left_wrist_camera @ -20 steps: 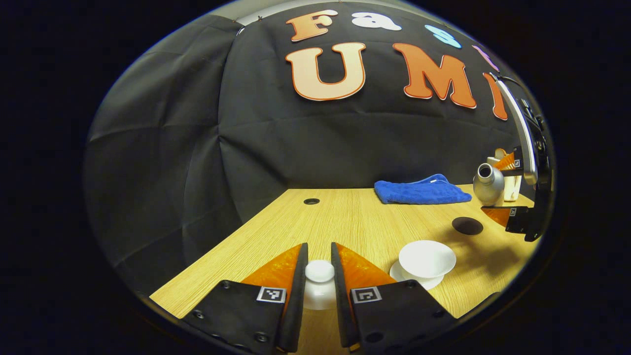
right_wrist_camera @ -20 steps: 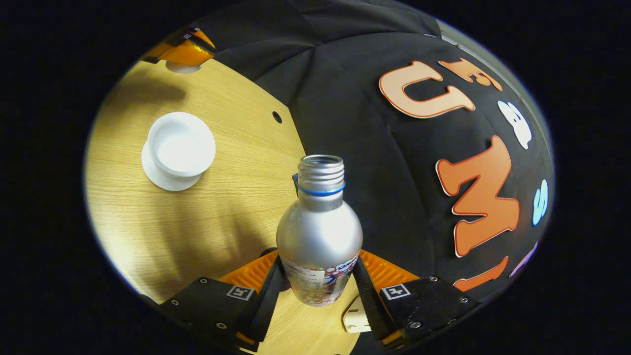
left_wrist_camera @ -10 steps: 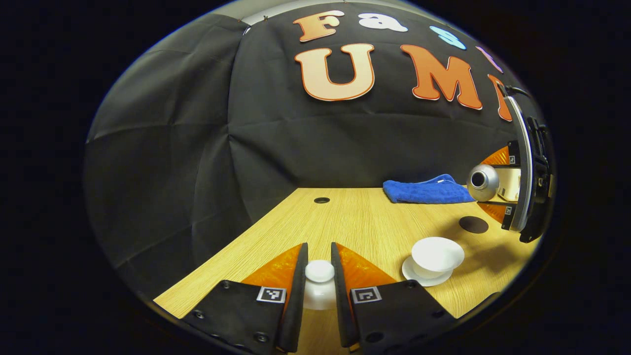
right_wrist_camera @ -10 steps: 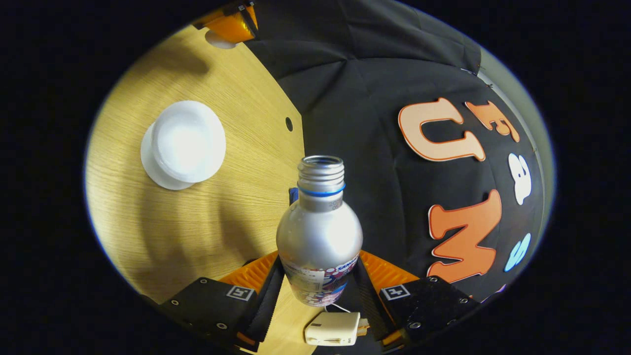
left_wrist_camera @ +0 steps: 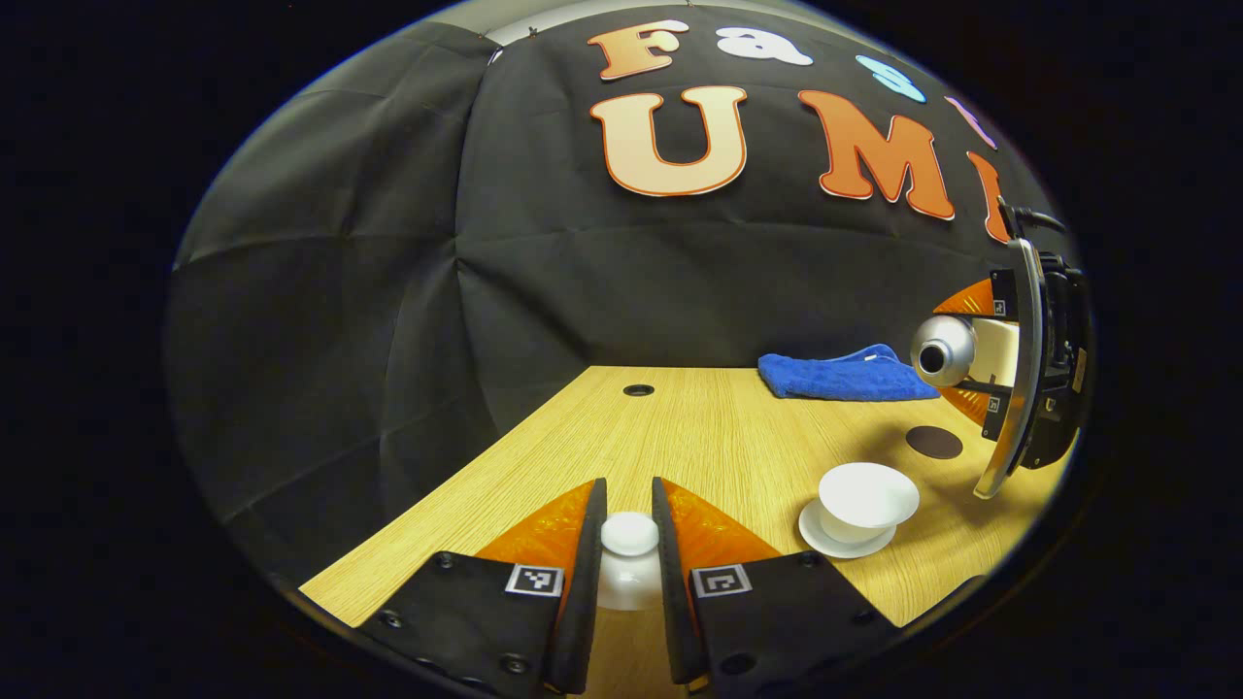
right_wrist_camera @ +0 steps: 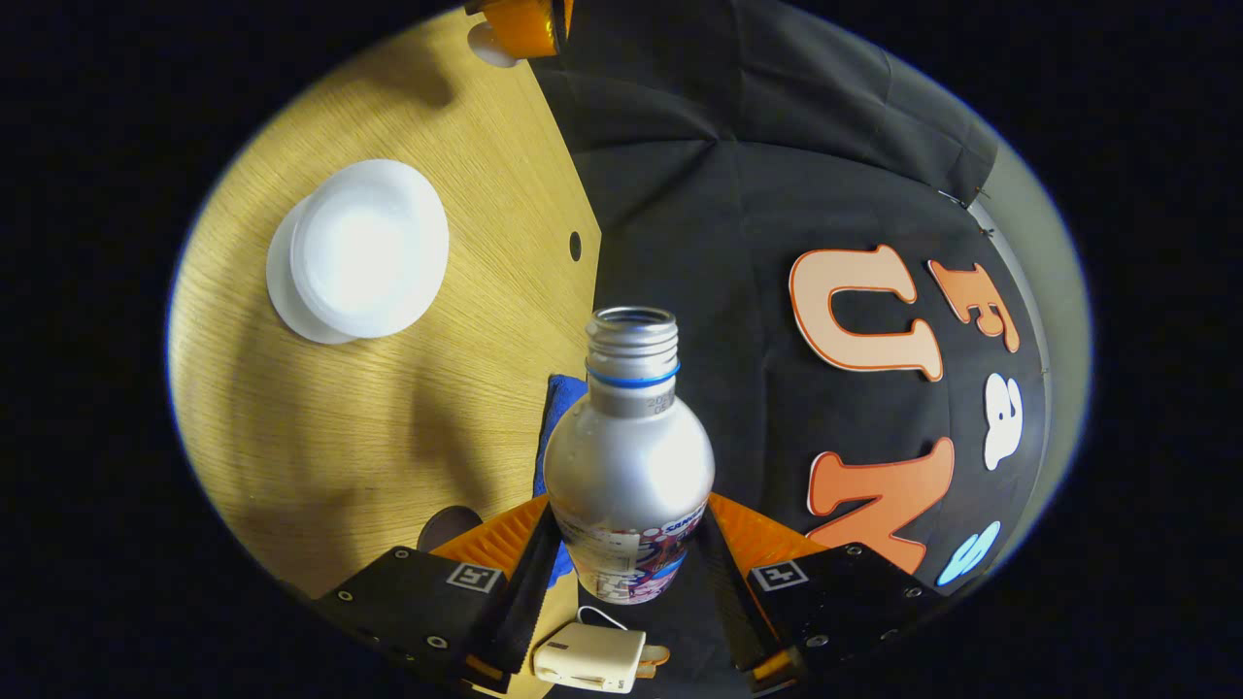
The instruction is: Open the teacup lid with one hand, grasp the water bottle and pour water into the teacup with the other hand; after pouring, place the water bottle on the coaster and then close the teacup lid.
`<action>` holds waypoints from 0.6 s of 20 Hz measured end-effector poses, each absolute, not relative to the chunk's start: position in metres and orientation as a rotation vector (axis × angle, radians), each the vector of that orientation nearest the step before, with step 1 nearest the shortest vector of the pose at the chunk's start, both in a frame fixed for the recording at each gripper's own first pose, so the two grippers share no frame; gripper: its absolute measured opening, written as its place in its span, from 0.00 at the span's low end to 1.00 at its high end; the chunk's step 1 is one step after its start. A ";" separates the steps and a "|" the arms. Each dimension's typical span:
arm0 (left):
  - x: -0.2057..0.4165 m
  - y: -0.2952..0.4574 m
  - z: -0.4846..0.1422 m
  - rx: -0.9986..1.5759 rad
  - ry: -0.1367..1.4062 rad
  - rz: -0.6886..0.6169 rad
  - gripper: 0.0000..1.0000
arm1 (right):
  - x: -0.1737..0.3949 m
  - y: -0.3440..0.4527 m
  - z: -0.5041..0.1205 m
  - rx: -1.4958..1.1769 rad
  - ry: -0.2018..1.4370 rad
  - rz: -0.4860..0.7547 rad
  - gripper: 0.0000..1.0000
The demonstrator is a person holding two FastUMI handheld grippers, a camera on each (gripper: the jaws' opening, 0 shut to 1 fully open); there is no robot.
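Above the wooden table (right_wrist_camera: 388, 408), right gripper (right_wrist_camera: 626, 568) pinches the tilted water bottle (right_wrist_camera: 629, 466); left gripper (left_wrist_camera: 629, 544) pinches the lid (left_wrist_camera: 629, 534).

No text can be read with confidence. The water bottle (right_wrist_camera: 629, 466) carries a printed label low on its body and what seem to be small stamped characters on its neck, both too small and curved to make out. Square black-and-white coded markers (left_wrist_camera: 535, 580) sit on both fingers of the left gripper (left_wrist_camera: 629, 495) and the right gripper (right_wrist_camera: 629, 507).

Your lid (left_wrist_camera: 629, 563) half hidden between fingers, towel (right_wrist_camera: 554, 427) and coaster (right_wrist_camera: 449, 529) mostly behind your bottle (right_wrist_camera: 629, 456) and finger.
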State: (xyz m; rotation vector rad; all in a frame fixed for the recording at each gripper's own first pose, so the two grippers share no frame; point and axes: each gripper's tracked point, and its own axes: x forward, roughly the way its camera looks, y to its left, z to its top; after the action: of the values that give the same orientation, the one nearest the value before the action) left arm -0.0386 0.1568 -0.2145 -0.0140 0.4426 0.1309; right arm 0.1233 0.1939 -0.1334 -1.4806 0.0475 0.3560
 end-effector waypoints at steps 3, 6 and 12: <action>-0.041 0.160 -0.216 -0.017 0.444 0.135 0.34 | 0.125 0.197 -0.136 -1.509 0.035 0.383 0.78; -0.042 0.162 -0.219 -0.018 0.453 0.139 0.30 | 0.123 0.201 -0.131 -1.563 -0.011 0.380 0.78; -0.044 0.168 -0.225 -0.016 0.460 0.151 0.34 | 0.129 0.208 -0.123 -1.652 -0.113 0.343 0.78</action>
State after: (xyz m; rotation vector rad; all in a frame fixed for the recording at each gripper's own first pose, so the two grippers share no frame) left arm -0.0444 0.1679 -0.2246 -0.0156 0.4597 0.1507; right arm 0.1287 0.2079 -0.1231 -1.6522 -0.1135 0.3432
